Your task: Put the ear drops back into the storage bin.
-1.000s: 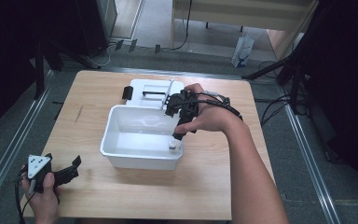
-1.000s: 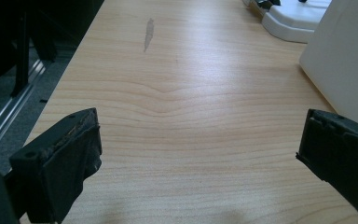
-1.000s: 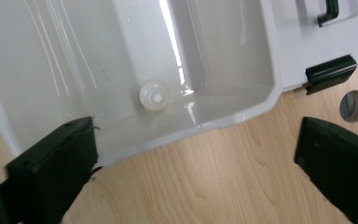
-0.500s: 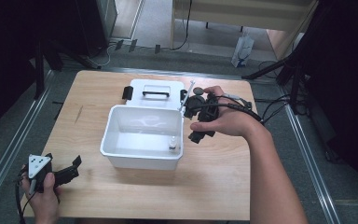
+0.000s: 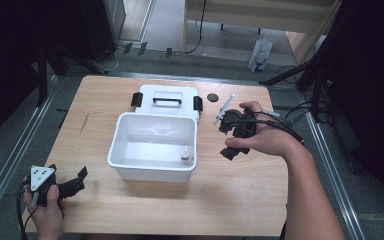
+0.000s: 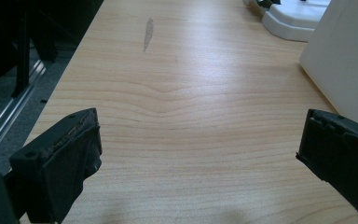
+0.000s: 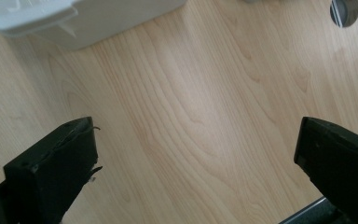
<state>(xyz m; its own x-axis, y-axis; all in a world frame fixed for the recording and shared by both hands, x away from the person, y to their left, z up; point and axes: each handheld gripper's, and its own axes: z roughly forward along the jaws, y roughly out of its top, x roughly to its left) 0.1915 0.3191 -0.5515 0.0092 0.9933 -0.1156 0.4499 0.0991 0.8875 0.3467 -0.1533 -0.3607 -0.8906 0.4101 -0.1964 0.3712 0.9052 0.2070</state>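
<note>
Your right tongs (image 5: pixel 232 136) hang spread over the bench (image 5: pixel 240 190) beside the white bin (image 5: pixel 152 150); your left tongs (image 5: pixel 72 181) rest spread near its corner.

— What is lying on the desk (image 5: pixel 145 210)?
— A white bin (image 5: pixel 152 165) is sitting mid-desk, holding what may be a small vial (image 5: pixel 184 154). Its lid (image 5: pixel 166 100) is lying just behind, touching it.
— Anything else?
— A dark round cap (image 5: pixel 212 97) is resting near the lid.
</note>
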